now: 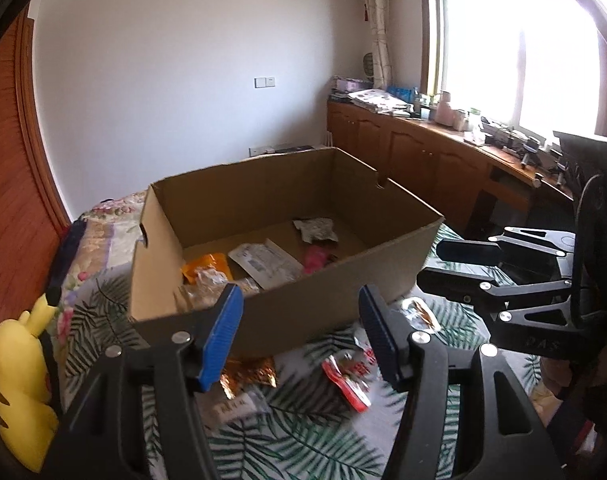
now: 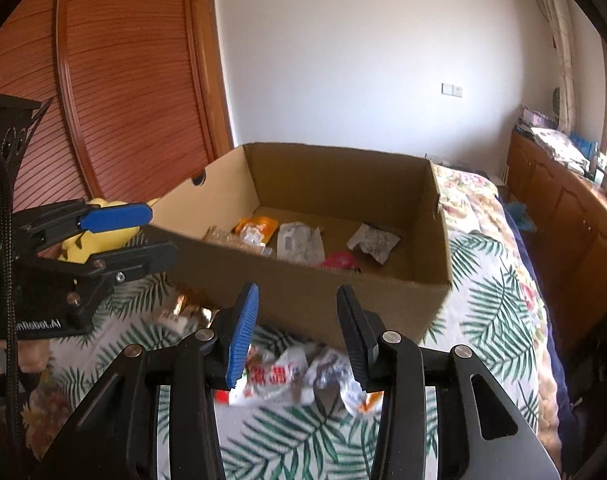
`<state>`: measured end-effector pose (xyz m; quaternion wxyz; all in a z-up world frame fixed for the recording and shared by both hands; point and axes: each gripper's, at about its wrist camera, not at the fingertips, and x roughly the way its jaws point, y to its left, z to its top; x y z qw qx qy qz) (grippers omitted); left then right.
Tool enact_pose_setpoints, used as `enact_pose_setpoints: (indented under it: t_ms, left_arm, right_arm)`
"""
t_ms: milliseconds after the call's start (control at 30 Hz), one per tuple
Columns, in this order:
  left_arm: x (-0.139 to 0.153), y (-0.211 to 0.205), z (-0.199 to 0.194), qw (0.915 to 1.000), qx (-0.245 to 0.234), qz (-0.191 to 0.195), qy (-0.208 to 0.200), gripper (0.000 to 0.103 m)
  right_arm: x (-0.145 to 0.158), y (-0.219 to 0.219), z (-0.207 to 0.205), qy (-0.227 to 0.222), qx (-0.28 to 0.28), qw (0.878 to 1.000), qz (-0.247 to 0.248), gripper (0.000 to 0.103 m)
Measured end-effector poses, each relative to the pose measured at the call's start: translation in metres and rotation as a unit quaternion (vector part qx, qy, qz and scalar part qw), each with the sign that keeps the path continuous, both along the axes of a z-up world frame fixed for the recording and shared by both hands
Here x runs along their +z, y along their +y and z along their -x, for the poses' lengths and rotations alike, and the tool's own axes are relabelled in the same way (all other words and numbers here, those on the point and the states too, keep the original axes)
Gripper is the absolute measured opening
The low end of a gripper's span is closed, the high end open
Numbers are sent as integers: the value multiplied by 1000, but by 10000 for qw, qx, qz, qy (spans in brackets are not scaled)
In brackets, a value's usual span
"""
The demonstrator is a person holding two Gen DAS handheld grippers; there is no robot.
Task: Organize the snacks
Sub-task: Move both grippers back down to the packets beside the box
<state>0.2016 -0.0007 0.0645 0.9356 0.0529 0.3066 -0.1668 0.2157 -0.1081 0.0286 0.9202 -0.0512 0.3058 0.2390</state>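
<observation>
Here my left gripper (image 1: 299, 332) and right gripper (image 2: 297, 334) are both spread apart, holding nothing. Some snacks (image 1: 263, 264) lie in the box (image 1: 287, 316); other packets (image 2: 279, 376) lie on the bed (image 2: 499, 320) in front.

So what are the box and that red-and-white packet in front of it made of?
Box: plain brown cardboard, matte, with a raw cut rim and a punched handle hole. Red-and-white packet: looks like thin plastic film, glossy and crinkled; motion blur leaves this uncertain.

text 1: mirrored letters ending "Al" on left gripper (image 2: 119, 236) body, left of cardboard box (image 2: 303, 300) | text 2: red characters on white packet (image 2: 275, 376) before box, not readable
</observation>
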Motion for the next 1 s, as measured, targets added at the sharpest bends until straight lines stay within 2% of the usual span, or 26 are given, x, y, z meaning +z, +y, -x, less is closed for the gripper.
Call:
enact_pose_setpoints:
  t_ms: [400,767,1000]
  left_arm:
    - [-33,-5,24,9999,-33,-19,129,61]
    - [-61,-18,23,9994,-104,-136,306,61]
    - [-75,-26,19,9989,-152,-120,431,61]
  right_arm:
    - [-47,-11,2,325,-20,9990,293,41]
    - [-81,-15,-33,716,-107,9962,492,41]
    - [-96,-15,-51,936,30,9941,538,43]
